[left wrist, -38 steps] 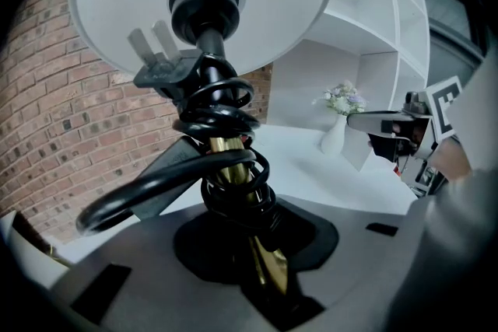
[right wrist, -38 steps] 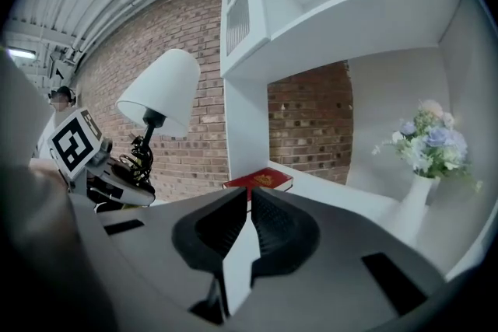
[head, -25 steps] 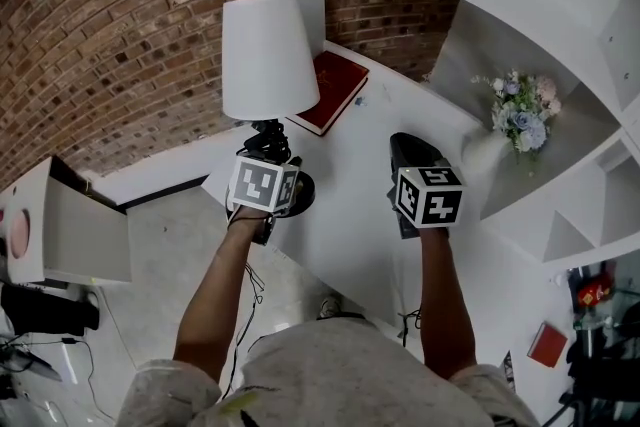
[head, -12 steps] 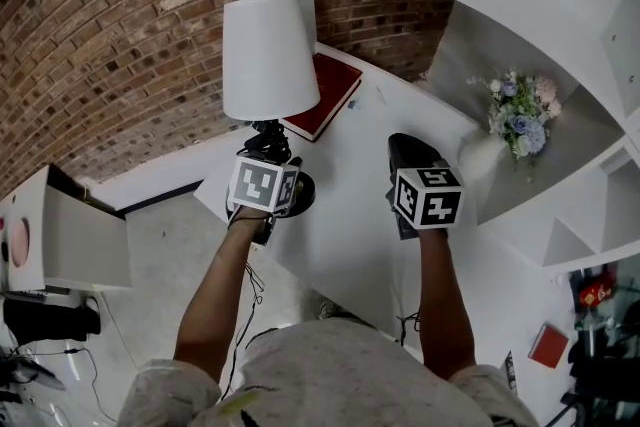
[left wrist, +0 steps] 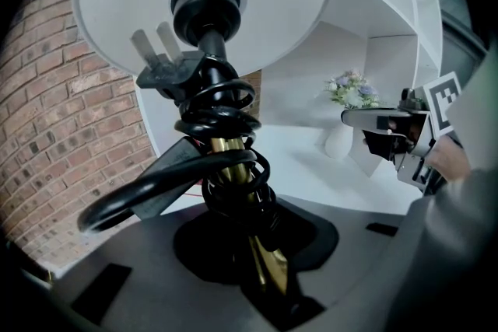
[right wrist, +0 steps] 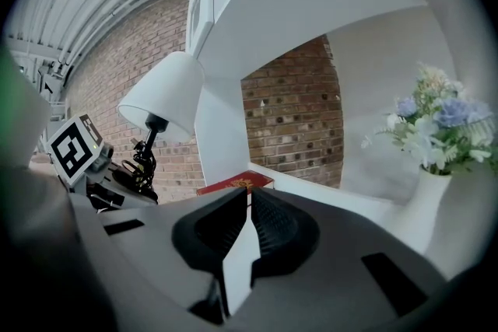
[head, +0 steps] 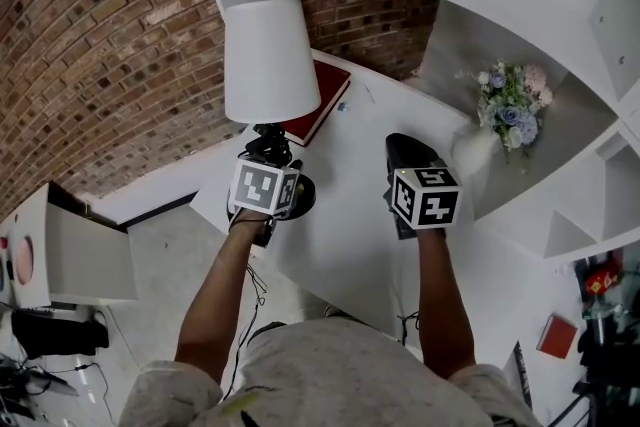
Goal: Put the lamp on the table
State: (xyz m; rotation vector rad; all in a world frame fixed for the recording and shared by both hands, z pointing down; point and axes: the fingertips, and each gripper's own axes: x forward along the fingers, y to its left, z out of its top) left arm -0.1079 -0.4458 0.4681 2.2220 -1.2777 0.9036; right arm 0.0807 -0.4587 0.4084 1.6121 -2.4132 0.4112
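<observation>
Lamp (head: pixel 270 65) barely shifted since a second ago, base at left edge of table (head: pixel 365 205), contact unclear | left gripper (left wrist: pixel 261 245) clamped on cord-wrapped brass stem (left wrist: pixel 226 157) | likely top-heavy, stiff, slick, shade fragile: grip stem low | right gripper (right wrist: pixel 247 202) jaws nearly together, empty

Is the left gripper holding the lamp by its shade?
No, the left gripper grips the brass stem, well below the shade.
</observation>
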